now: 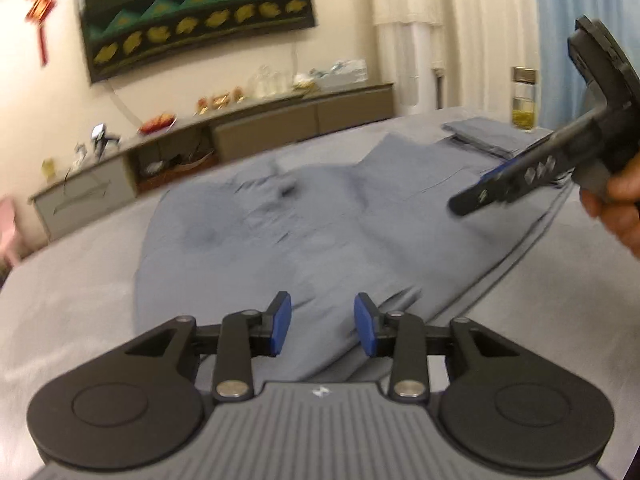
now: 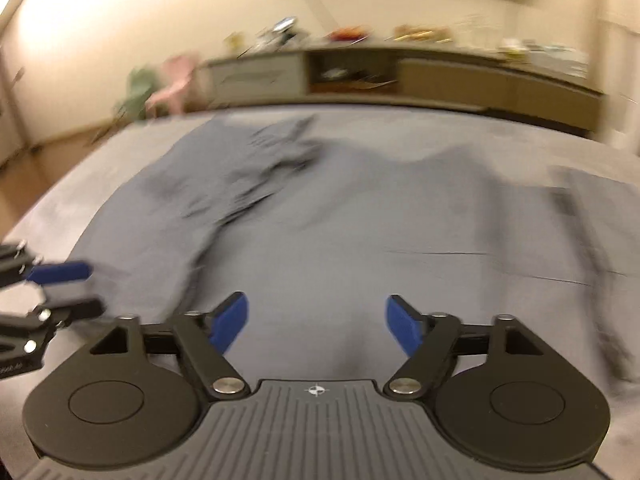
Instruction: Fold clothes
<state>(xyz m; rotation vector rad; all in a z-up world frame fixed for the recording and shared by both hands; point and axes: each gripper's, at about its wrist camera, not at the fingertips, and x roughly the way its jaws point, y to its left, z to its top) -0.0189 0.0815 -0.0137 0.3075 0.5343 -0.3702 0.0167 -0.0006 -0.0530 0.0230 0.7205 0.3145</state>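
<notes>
2 grippers, left [image 1: 322, 326] and right [image 2: 317, 326], jaws apart, above grey garment [image 1: 304, 232].

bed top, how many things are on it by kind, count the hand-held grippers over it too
Spread-out grey garment: 1
Folded grey clothes pile: 1
Glass bottle: 1, at the far edge; whether it stands on the bed cannot be told
Hand-held grippers: 2, left hand-held gripper and right hand-held gripper, both open and empty
Total: 5

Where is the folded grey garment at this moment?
In the left wrist view, the folded grey garment lies far right on the bed, beyond the spread grey garment and beside a glass bottle.
</notes>
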